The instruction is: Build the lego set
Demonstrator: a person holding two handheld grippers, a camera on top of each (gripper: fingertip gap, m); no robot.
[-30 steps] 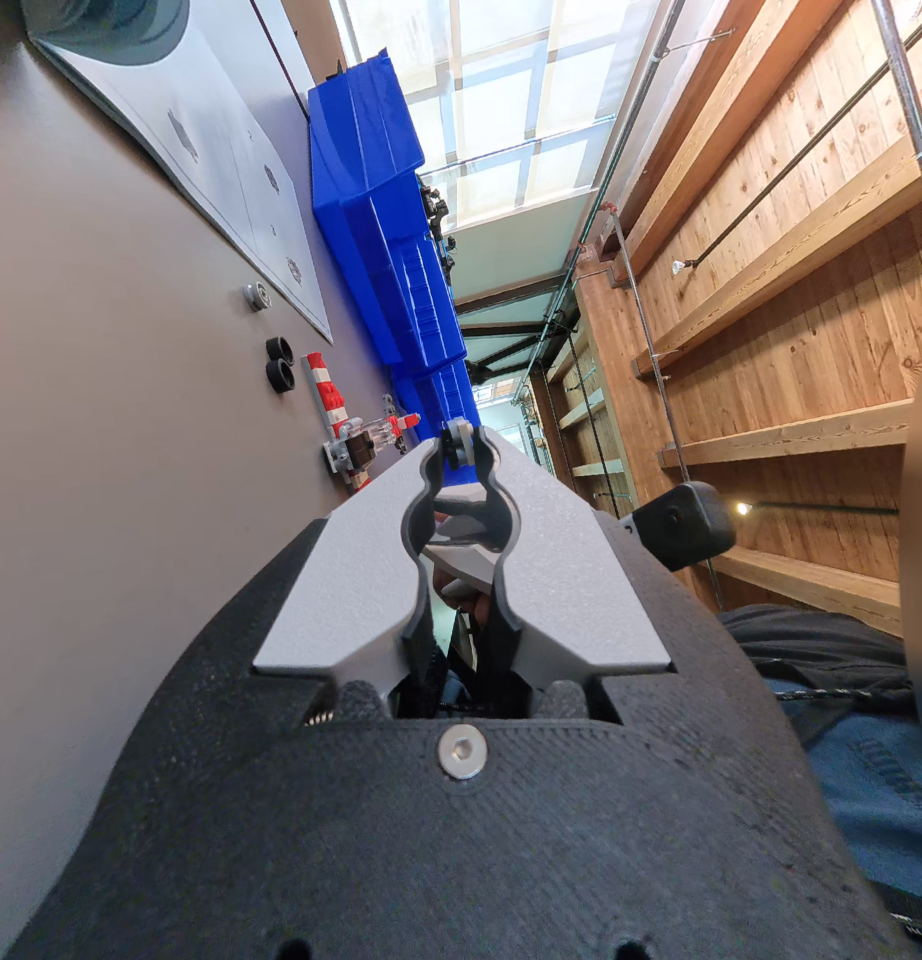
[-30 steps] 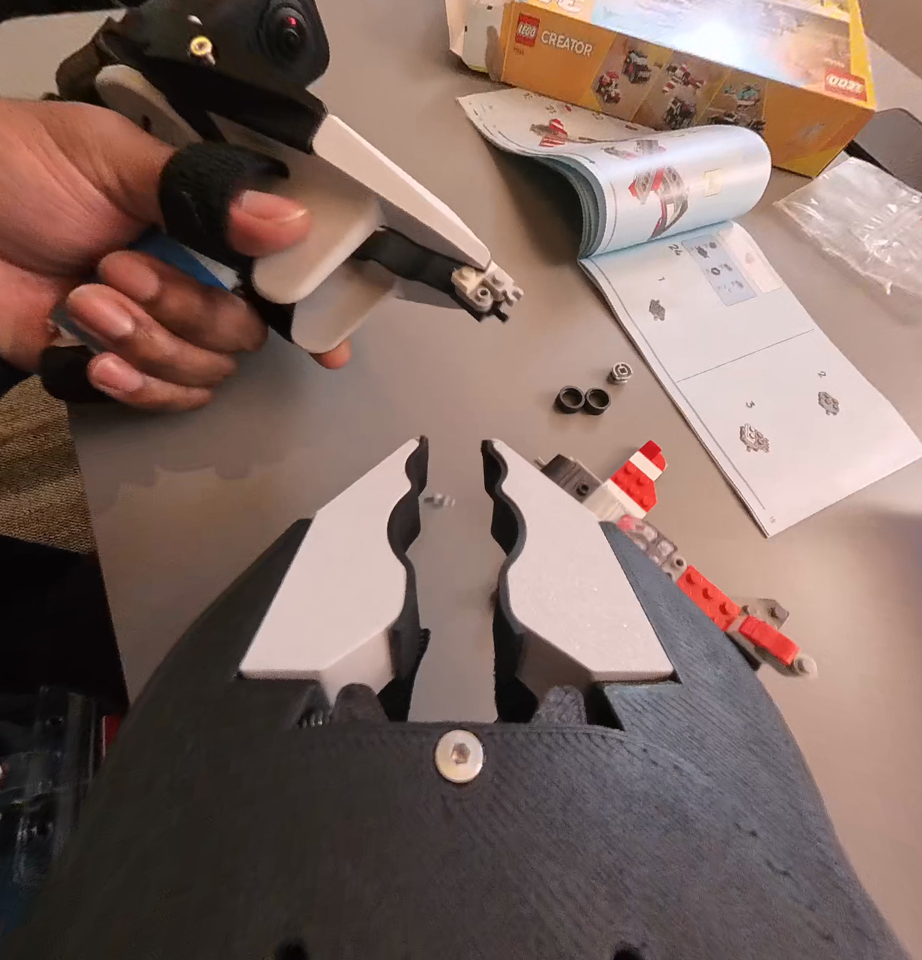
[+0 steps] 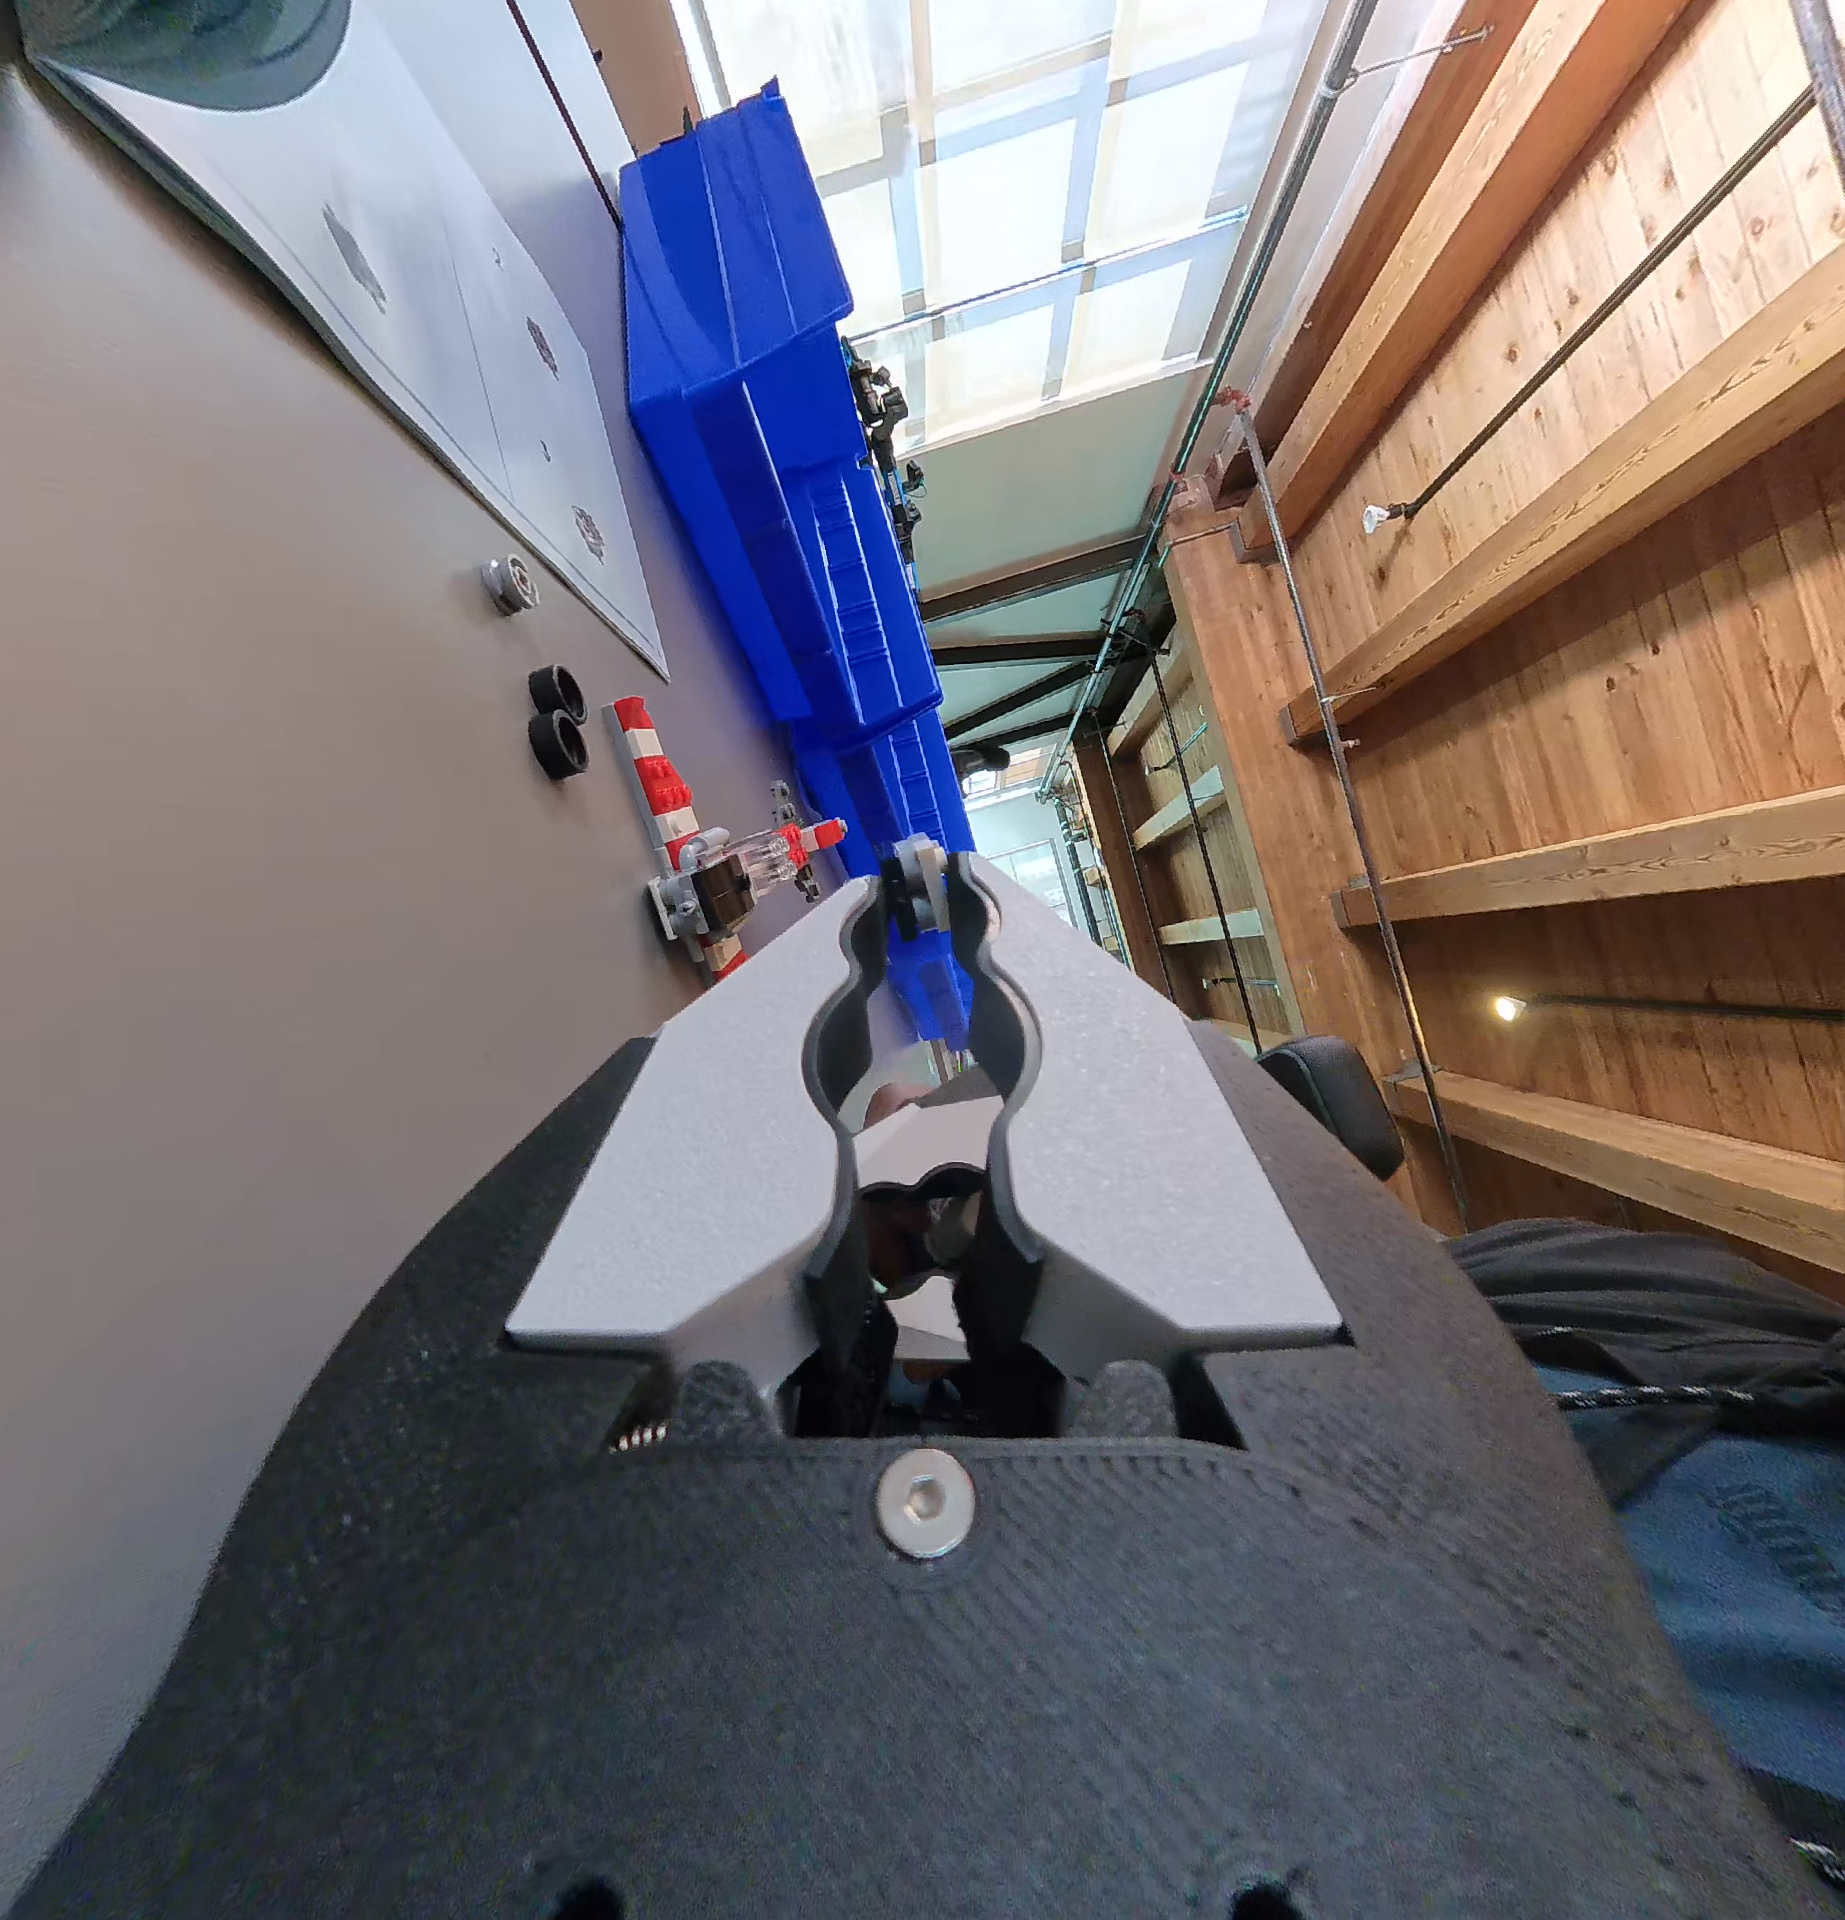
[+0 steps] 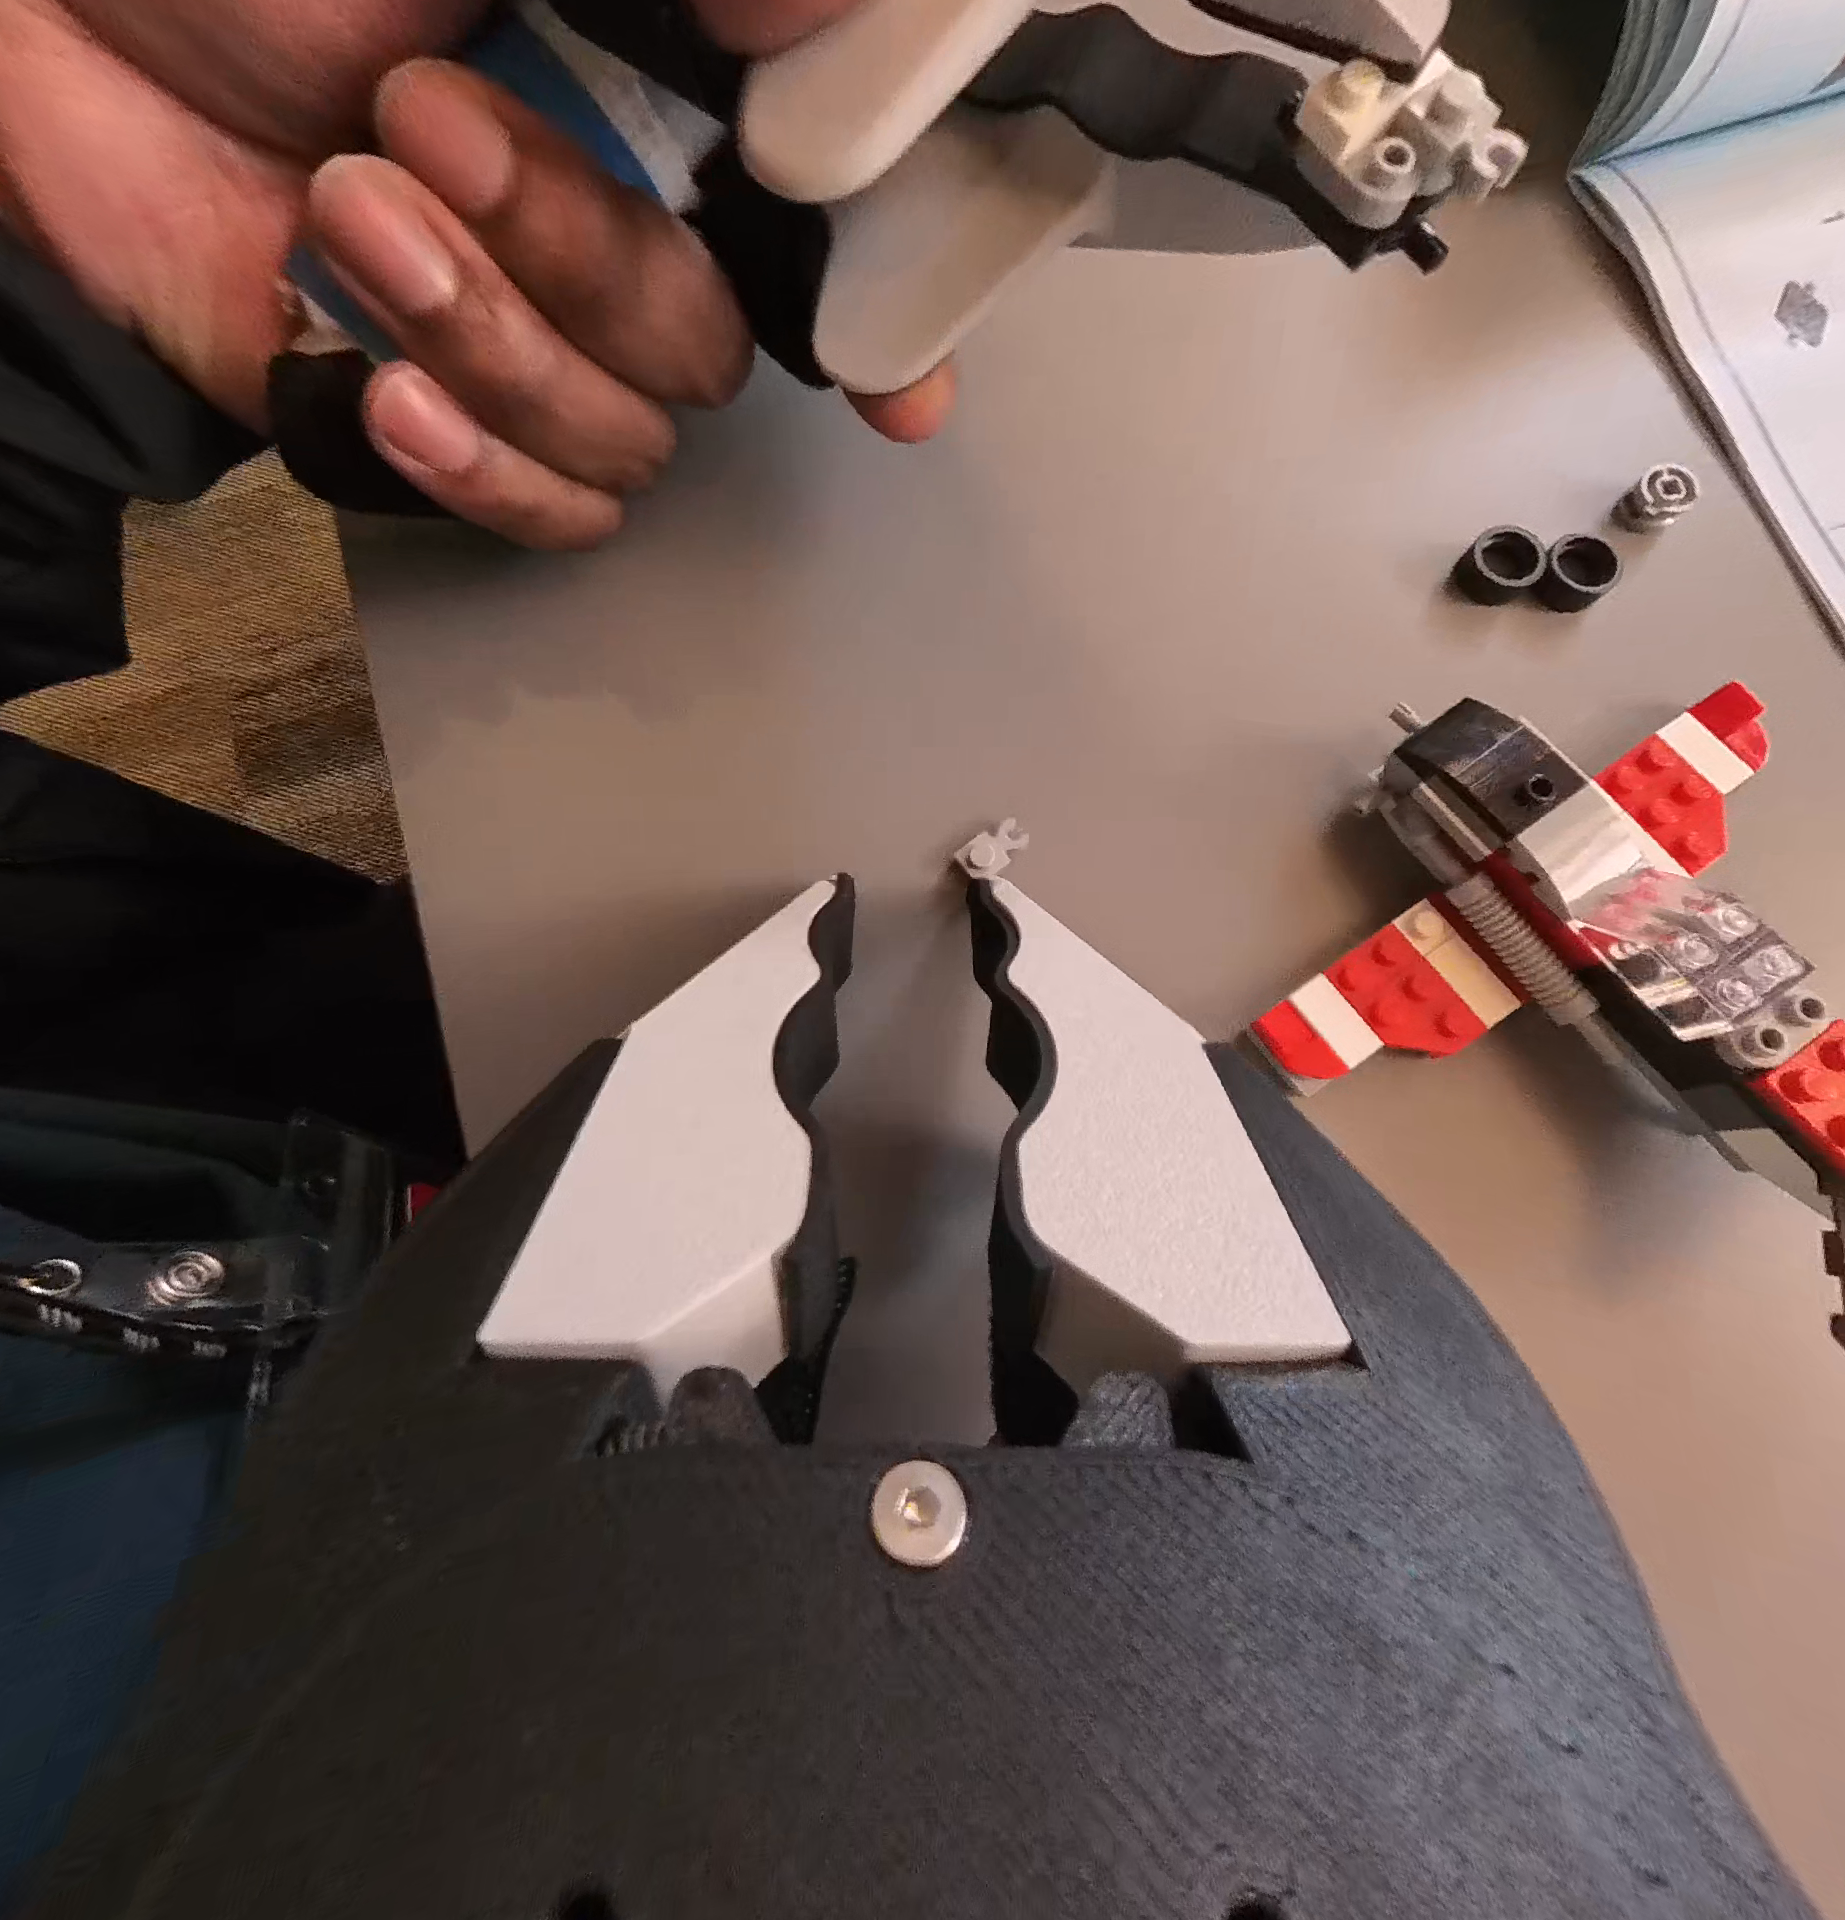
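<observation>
Smooth matte grey table (image 4: pixel 1001 644) fills most of the right wrist view, bare in the middle of the frame. Right gripper (image 4: pixel 907 891) is released, jaws apart with table showing in the gap; its right fingertip sits just beside a tiny light grey lego clip piece (image 4: pixel 991 854) lying flat at frame centre, contact unclear. Left gripper (image 4: pixel 1401 156), held in a person's hand (image 4: pixel 461 281) at the upper part of the frame, is clenched on a small light grey and black lego sub-assembly (image 4: pixel 1406 135), lifted off the table. In the left wrist view the same gripper (image 3: pixel 918 883) pinches that sub-assembly (image 3: pixel 916 878) at its tips.

Partly built red, white and grey lego plane (image 4: pixel 1583 935) lies at the right edge of the right wrist view. Two black rubber lego tyres (image 4: pixel 1536 566) lie side by side above it, a small grey round lego piece (image 4: pixel 1656 497) near them. Open white instruction booklet (image 4: pixel 1749 260) is in the upper right. Brown carpet floor (image 4: pixel 222 665) shows past the table edge at left.

Left wrist view is tilted sideways: table (image 3: pixel 222 831) at left, blue plastic storage bins (image 3: pixel 783 468) on it at upper centre. Room has wooden plank walls with wooden shelves (image 3: pixel 1572 623) at right and bright windows (image 3: pixel 1001 156) at top.
</observation>
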